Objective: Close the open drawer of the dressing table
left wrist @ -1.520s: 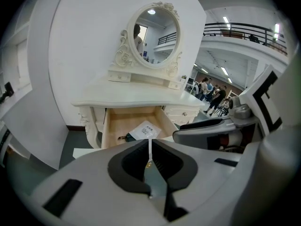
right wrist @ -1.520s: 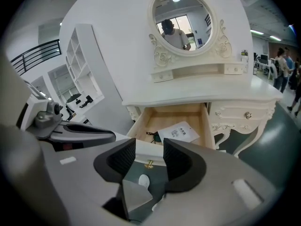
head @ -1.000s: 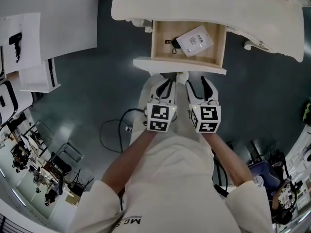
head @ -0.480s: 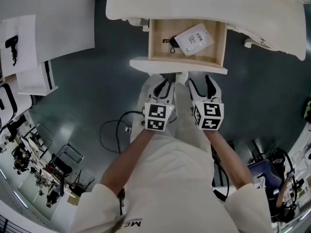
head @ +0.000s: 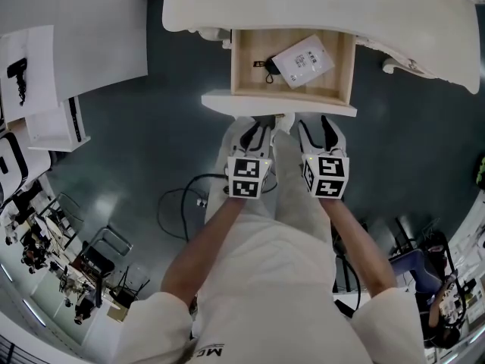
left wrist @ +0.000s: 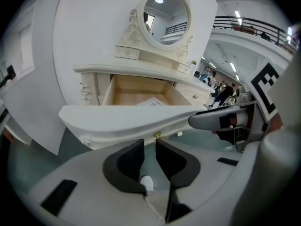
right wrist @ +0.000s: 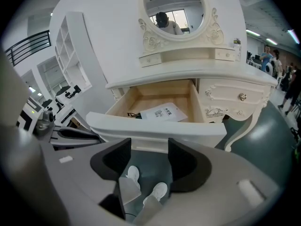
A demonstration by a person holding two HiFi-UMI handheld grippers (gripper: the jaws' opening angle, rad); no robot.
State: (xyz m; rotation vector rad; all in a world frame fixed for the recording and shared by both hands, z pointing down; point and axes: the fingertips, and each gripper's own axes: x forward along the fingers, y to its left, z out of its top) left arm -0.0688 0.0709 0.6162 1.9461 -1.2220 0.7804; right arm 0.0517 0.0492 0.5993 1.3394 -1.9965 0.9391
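Observation:
The cream dressing table (head: 318,6) has its middle drawer (head: 292,82) pulled out, showing a wooden inside with a white packet (head: 303,59) and a small black item (head: 265,67). Its white front (head: 277,105) carries a brass knob (left wrist: 158,136). My left gripper (head: 258,130) hangs just in front of and below that front, apart from it. Its jaws stand a narrow gap apart (left wrist: 149,142) with nothing between. My right gripper (head: 314,127) is beside it, open and empty (right wrist: 149,145). Its jaws have just been closing.
Further drawers with a round knob (right wrist: 242,97) and a curved leg (right wrist: 244,126) stand right of the open drawer. An oval mirror (right wrist: 174,6) tops the table. A white panel (head: 76,36) lies to the left. Cables (head: 182,203) trail on the dark floor by my legs.
Both grippers have sunk a little in front of the drawer front. The drawer stays as far out as before.

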